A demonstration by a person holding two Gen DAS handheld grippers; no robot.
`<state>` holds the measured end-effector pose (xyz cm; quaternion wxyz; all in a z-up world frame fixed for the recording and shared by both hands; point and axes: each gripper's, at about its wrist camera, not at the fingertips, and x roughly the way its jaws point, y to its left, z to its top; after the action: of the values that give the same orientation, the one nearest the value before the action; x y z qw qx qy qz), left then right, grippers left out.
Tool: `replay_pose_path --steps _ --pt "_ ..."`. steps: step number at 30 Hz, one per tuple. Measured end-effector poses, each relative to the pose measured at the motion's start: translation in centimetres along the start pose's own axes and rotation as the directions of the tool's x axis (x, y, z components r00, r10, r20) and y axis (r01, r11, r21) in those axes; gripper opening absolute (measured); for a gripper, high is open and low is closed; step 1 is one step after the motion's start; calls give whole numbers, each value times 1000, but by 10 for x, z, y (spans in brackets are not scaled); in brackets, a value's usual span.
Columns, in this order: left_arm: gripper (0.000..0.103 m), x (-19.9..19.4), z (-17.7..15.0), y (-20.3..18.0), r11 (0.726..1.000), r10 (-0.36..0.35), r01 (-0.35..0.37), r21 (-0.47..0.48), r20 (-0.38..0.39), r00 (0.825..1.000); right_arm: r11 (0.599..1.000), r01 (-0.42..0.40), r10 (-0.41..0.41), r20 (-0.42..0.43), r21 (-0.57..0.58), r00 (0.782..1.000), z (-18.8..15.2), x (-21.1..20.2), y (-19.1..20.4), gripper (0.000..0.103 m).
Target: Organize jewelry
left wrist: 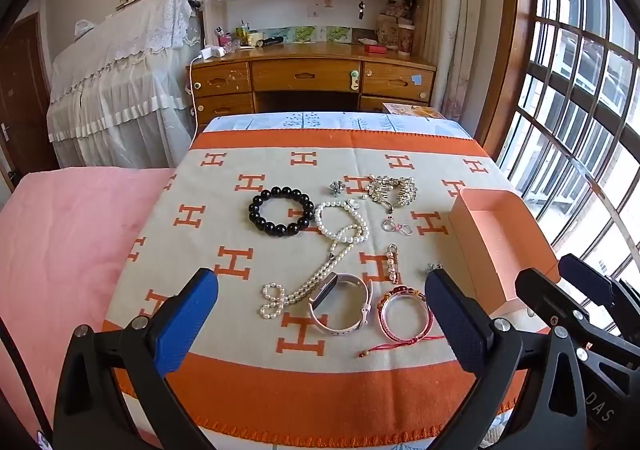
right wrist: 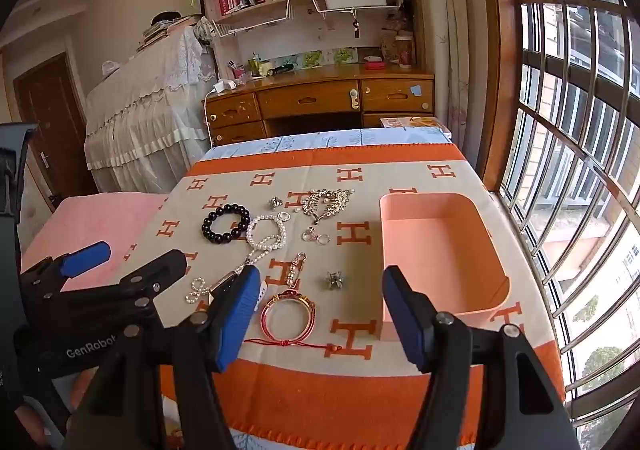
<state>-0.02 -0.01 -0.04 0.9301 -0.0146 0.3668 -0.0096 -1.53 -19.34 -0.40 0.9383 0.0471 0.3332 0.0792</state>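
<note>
On the table, an orange-bordered blanket patterned with H motifs covers the working surface; its stitched near edge hangs toward the camera and its far orange band runs just before a blue-printed cloth. Left of the blanket lies a pink quilt; right of it, a barred window borders the table edge. Open pink box: empty interior, set on the blanket's right side near the window edge, well apart from most jewelry. Left gripper: jaws spread wide, nothing between the pads, hovering above the near jewelry. Right gripper: jaws likewise wide and empty, with the box's near corner just beyond its right finger. Bare blanket remains between the jewelry cluster and the box, and along the near orange border. Jewelry, clustered centre-left: pearl necklace, trailing diagonally toward the near edge; black bead bracelet, touching the necklace's loop on its left; pink-strapped watch, at the necklace's near end; red-and-gold bangle, just right of the watch, with a red cord trailing nearer; rhinestone brooch, at the far side; pearl pin; paired rings; small silver flower piece.
</note>
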Motion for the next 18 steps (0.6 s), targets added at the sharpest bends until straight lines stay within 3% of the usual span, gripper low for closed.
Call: replay_pose_path --steps 11,18 --pt "102 -3 -4 3 998 45 -46 32 25 999 1000 -7 7 -11 3 1000 -1 1 1 64" --pt "102 -8 -2 3 999 30 -30 12 29 999 1000 -5 5 -10 5 1000 -3 -1 3 64"
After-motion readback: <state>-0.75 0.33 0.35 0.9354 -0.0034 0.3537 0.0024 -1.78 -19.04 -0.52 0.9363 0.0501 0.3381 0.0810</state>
